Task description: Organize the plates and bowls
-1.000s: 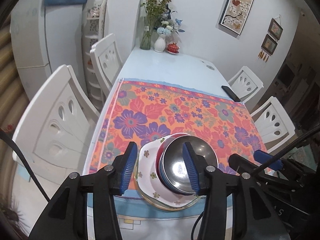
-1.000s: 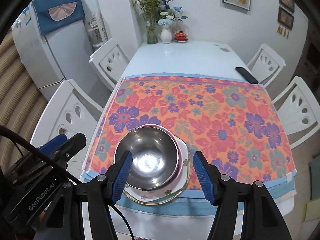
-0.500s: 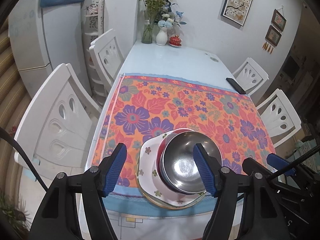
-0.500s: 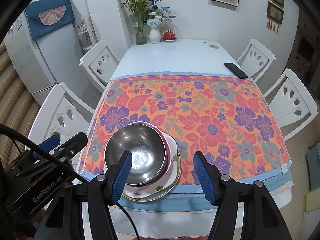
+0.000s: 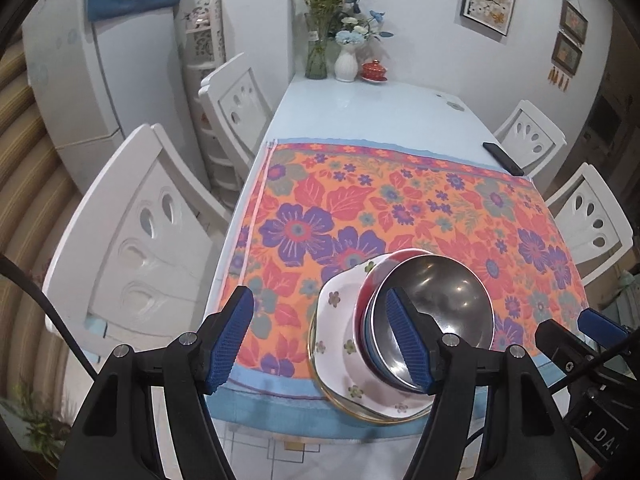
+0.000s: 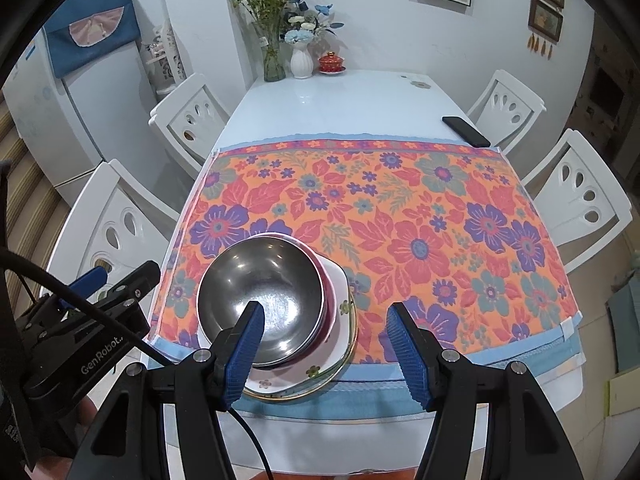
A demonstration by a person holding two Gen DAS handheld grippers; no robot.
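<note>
I find one stack of dishes at the near edge of the floral cloth. At the bottom lies a glass plate (image 6: 348, 350) with a gilt rim, showing only as a thin edge. On it sits a white plate (image 5: 340, 320) with wavy corners and small flower motifs, lying flat. Above that rests a red bowl (image 6: 326, 300), of which I see only the rim and side wall; a blue band shows beneath the top bowl, but I cannot tell whether it is a separate piece. Uppermost, nested upright, is a steel bowl (image 6: 264, 292), polished, mouth up, holding nothing, set off-centre on the plates.
</note>
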